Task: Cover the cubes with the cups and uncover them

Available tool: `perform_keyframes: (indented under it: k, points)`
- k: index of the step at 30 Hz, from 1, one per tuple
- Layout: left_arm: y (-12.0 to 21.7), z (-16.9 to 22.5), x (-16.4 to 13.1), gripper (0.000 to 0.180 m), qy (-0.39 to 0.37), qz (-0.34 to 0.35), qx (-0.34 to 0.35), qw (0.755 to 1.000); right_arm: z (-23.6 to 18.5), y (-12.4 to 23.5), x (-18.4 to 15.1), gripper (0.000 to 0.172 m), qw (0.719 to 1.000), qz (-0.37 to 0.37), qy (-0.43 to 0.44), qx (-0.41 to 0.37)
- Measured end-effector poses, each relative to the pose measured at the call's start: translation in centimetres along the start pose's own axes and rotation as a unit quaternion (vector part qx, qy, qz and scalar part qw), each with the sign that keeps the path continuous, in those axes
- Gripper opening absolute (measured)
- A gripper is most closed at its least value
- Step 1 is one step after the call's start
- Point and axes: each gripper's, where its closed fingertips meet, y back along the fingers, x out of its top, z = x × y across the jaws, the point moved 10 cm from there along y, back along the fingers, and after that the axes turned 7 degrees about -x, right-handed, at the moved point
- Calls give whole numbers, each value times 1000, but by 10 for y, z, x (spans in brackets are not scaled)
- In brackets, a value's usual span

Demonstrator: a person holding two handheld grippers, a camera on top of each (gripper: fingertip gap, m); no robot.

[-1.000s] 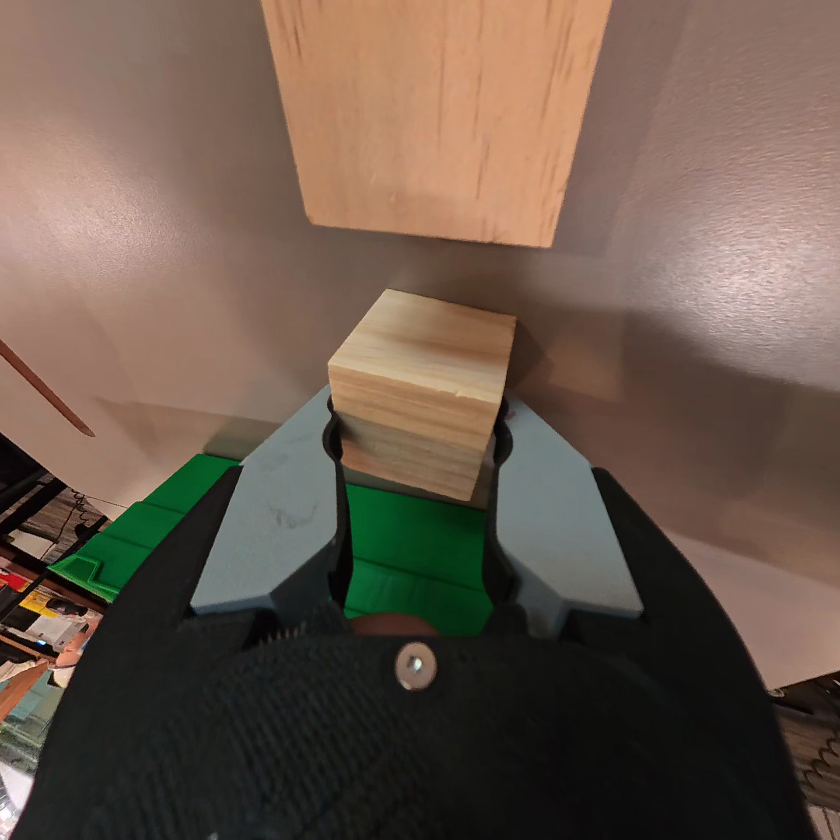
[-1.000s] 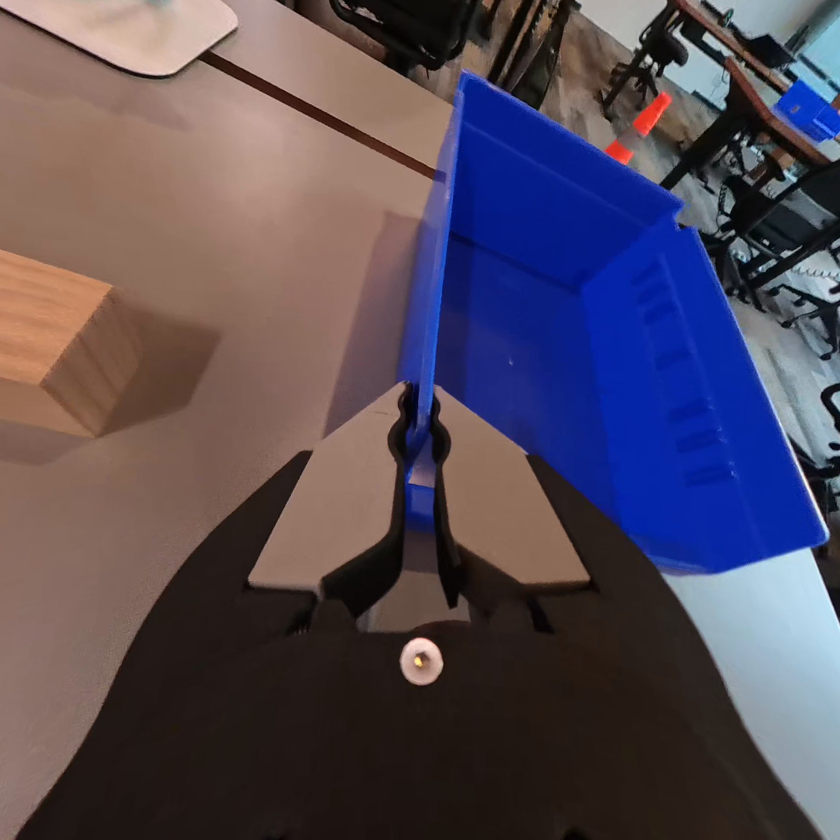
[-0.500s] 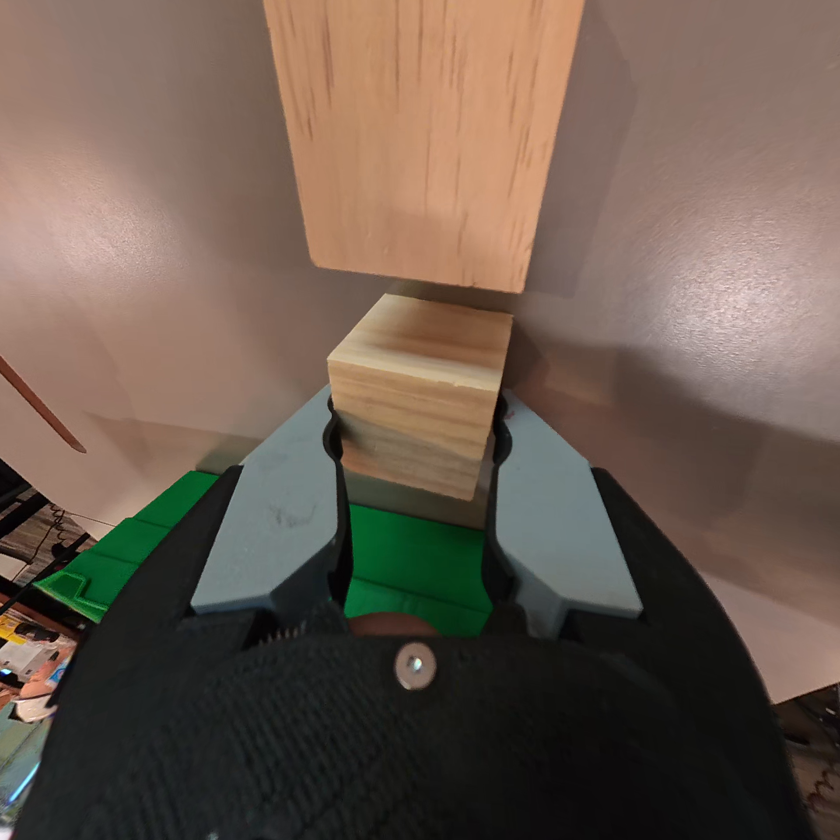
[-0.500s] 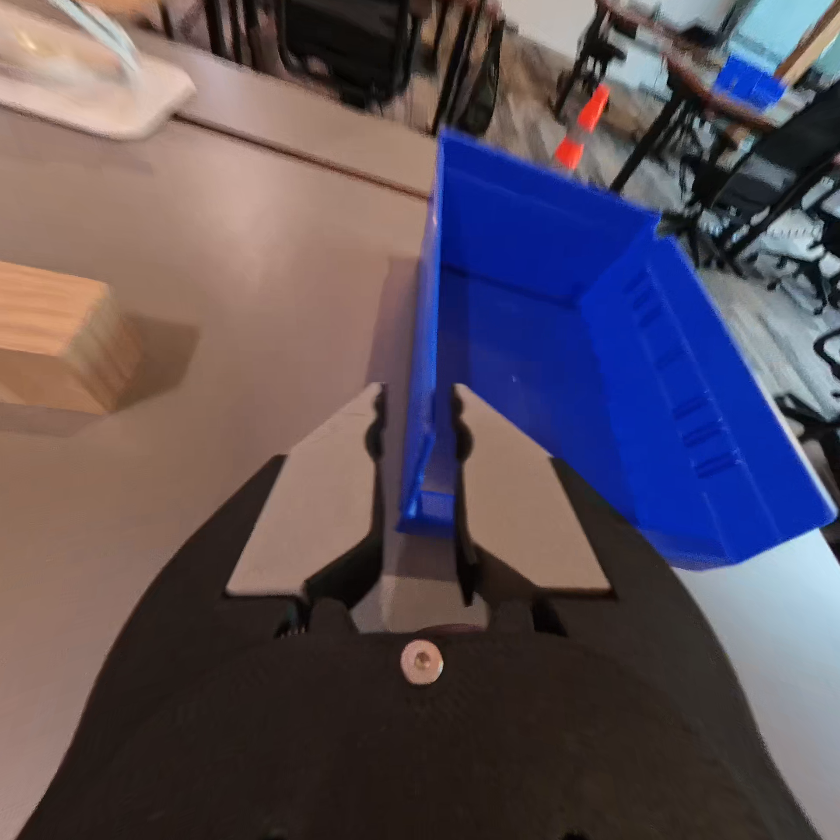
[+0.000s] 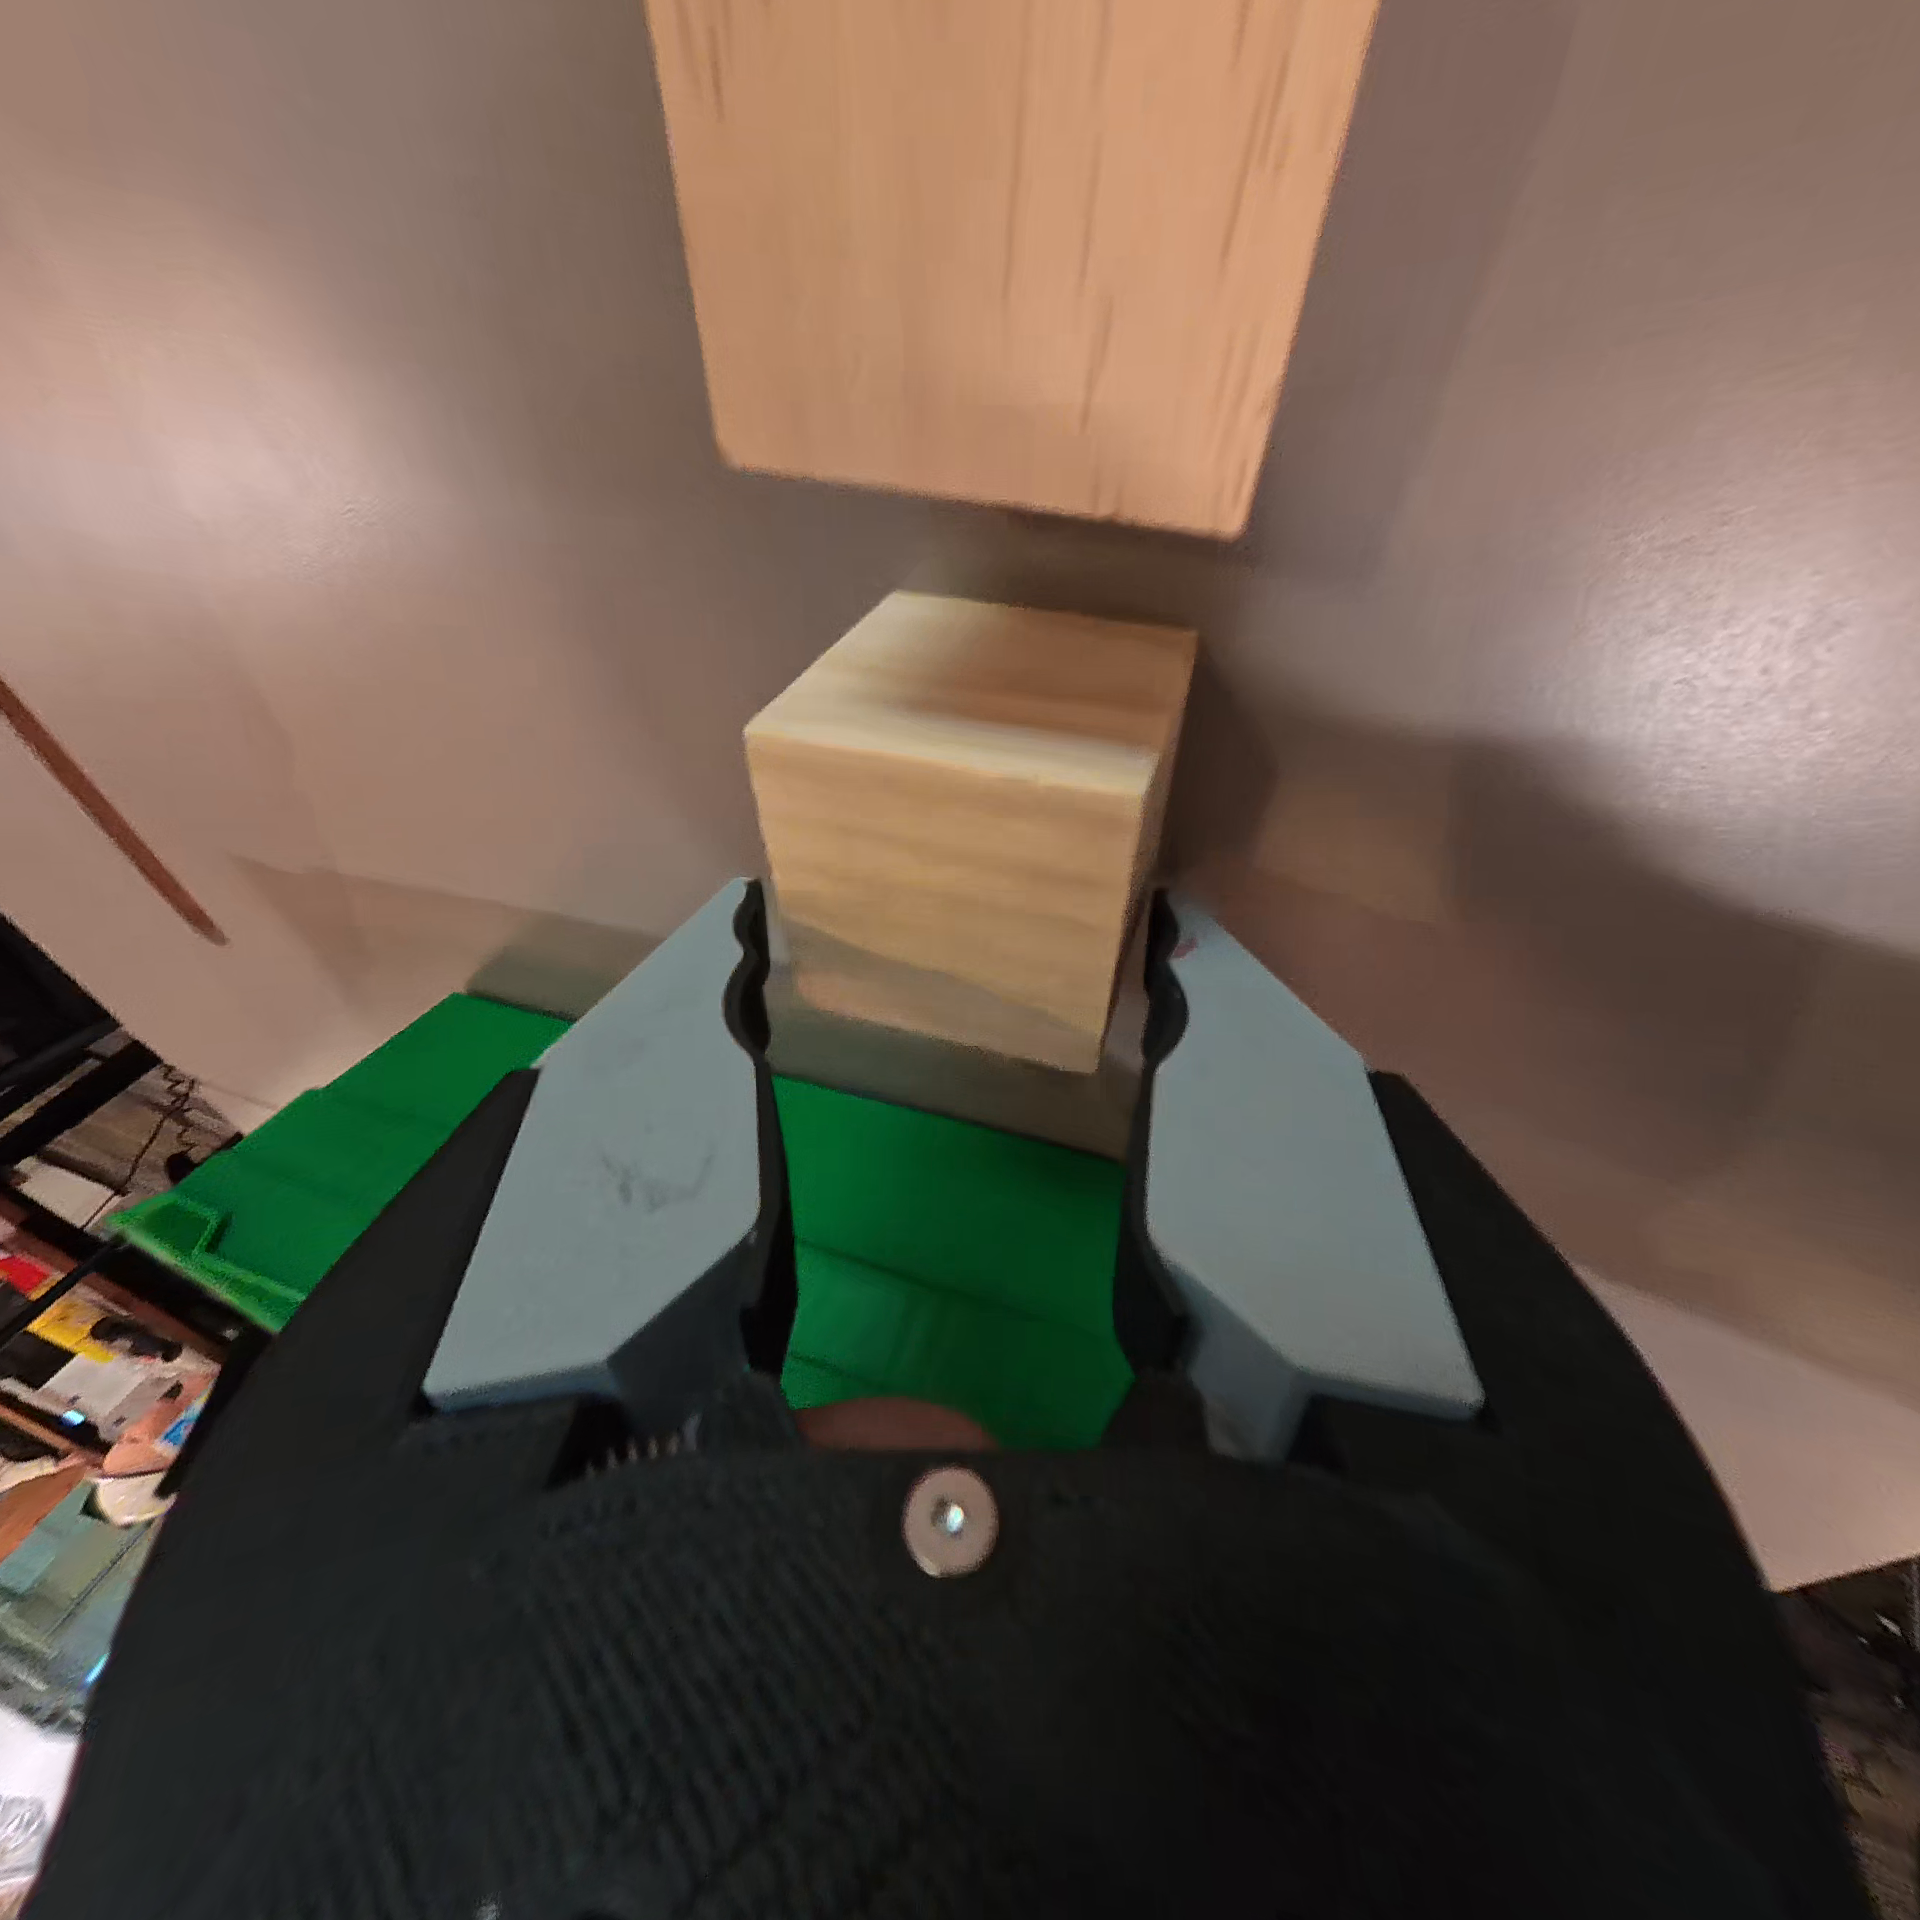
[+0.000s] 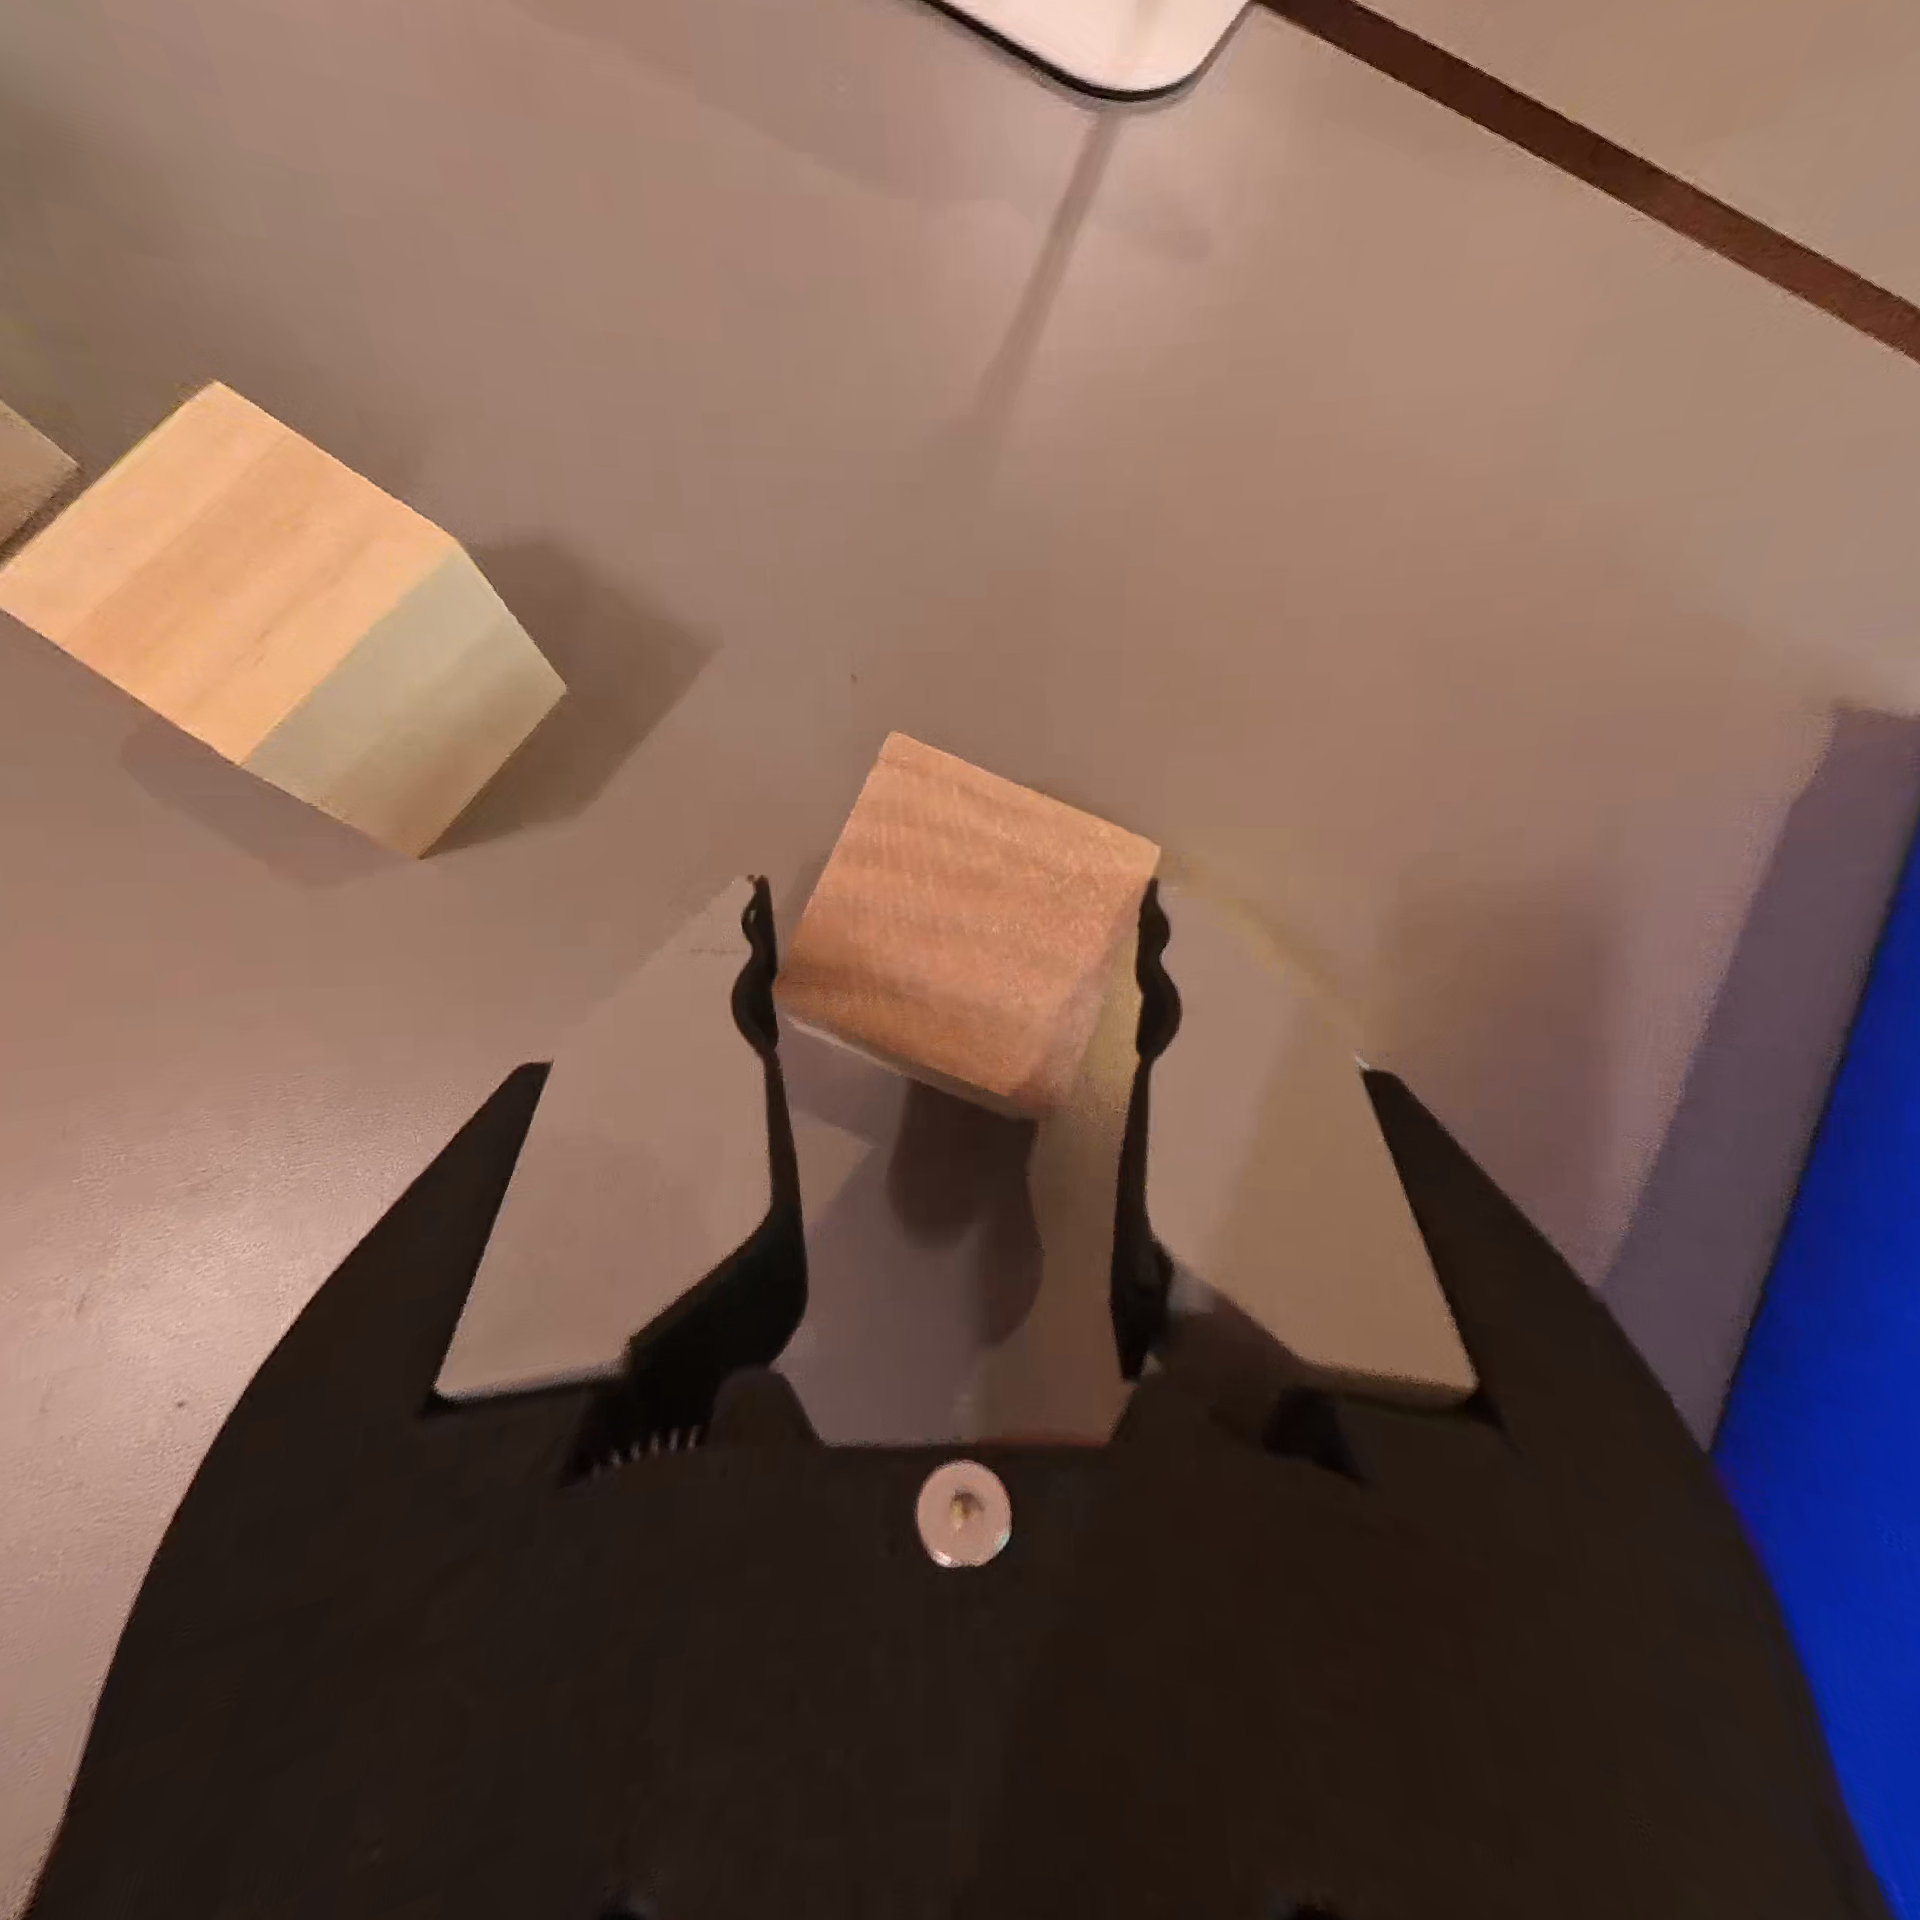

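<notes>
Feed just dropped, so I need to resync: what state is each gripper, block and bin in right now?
Left gripper: open, not clamping the cube between its fingers.
Pale cube: upright on the table, uncovered.
Right gripper: open.
Reddish cube: between the right fingers, askew, uncovered.
Large wooden block: on the table, untouched.
Blue bin: mostly cut off.

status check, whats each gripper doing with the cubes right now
Left gripper open, pale wooden cube between its pads, narrow gaps showing. Right gripper open around small reddish wooden cube on the grey table. Blue plastic bin at right, nothing blocking.
</notes>
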Motion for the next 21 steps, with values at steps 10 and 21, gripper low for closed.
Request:
perform_keyframes:
  k: [10, 21]
  points:
    - [64, 10, 43, 74, -22, 179, 6, 984, 32, 20, -29, 61, 999, 7, -19, -27]
    - [50, -1, 172, 62, -57, 166, -17, 984, 20, 5, -13, 60, 998, 11, -44, -49]
